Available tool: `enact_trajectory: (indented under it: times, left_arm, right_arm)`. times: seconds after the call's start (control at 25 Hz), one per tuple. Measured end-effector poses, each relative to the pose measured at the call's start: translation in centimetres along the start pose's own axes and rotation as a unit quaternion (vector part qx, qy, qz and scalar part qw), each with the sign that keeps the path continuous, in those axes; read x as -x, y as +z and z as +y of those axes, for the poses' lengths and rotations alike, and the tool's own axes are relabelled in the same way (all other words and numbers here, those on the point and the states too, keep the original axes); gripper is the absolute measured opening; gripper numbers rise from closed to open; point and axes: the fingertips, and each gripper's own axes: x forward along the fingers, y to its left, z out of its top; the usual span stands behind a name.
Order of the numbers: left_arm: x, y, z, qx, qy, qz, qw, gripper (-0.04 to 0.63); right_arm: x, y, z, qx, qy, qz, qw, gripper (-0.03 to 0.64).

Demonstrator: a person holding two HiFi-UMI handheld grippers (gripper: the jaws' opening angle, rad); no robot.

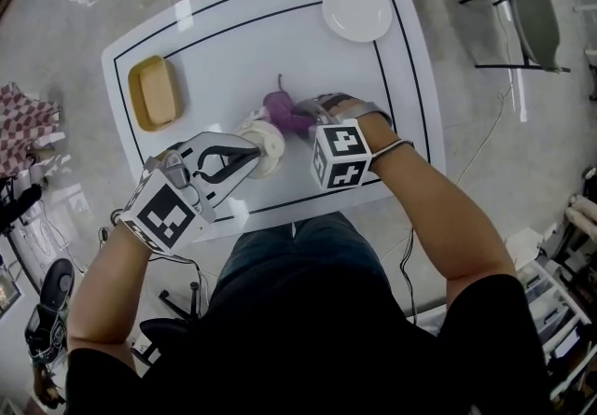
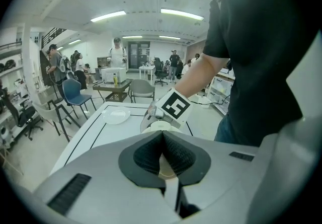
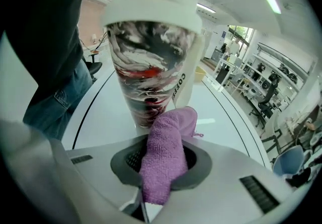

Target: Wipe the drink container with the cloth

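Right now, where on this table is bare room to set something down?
Bare: the table stretch between the tan tray and the white plate. Crowded: the near edge, around the drink container and cloth.

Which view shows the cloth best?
The right gripper view: the cloth fills the middle, clamped between the jaws, its tip at the cup. The head view shows a small purple patch beside the cup; the left gripper view shows none.

Overhead, the cup point(image 1: 265, 137) shows mostly its top — the cloth point(image 1: 280, 110) is partly covered.
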Motion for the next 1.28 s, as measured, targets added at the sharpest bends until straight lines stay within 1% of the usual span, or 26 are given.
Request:
enact_trajectory:
  times: [0.16, 0.36, 0.48, 0.6, 0.68, 0.8, 1.0, 1.16, 1.28]
  left_arm:
    - [0.2, -0.1, -0.2, 0.009, -0.006, -0.021, 0.9997, 0.021]
    - [0.6, -0.1, -0.7, 0.011, 0.0, -0.03, 0.9995, 0.028]
    - [0.6, 0.2, -1.2, 0.013, 0.003, -0.032, 0.9994, 0.066]
    - [0.7, 0.4, -1.2, 0.016, 0.01, -0.035, 0.9992, 0.068]
    - [0.8, 0.4, -1.2, 0.016, 0.017, -0.034, 0.9991, 0.081]
    - [1.1, 0.4, -1.5, 0.026, 0.029, -0.037, 0.9986, 0.107]
    - [2.3, 1.2, -1.6, 0.048, 0.044, -0.057, 0.9962, 0.112]
    - [3.4, 2.4, -2.2, 0.055, 0.042, -0.073, 0.9949, 0.112]
    - [5.1, 3.7, -2.5, 0.055, 0.053, -0.09, 0.993, 0.112]
  right_arm:
    - [2.7, -0.5, -0.7, -0.054, -0.023, 0.001, 0.998, 0.078]
    - [6.9, -0.7, -2.2, -0.133, -0.061, -0.012, 0.989, 0.078]
    - [9.9, -0.7, -3.3, -0.181, -0.086, -0.027, 0.979, 0.078]
    - [12.6, -0.2, -4.1, -0.226, -0.107, -0.049, 0.967, 0.078]
    - [14.3, 0.2, -4.5, -0.251, -0.12, -0.062, 0.959, 0.078]
    - [16.7, 1.0, -4.1, -0.278, -0.135, -0.076, 0.948, 0.078]
    - [20.4, 2.9, -3.3, -0.315, -0.152, -0.097, 0.932, 0.078]
    - [23.1, 4.6, -3.1, -0.33, -0.171, -0.114, 0.921, 0.078]
    - [24.8, 5.8, -2.7, -0.333, -0.185, -0.124, 0.916, 0.078]
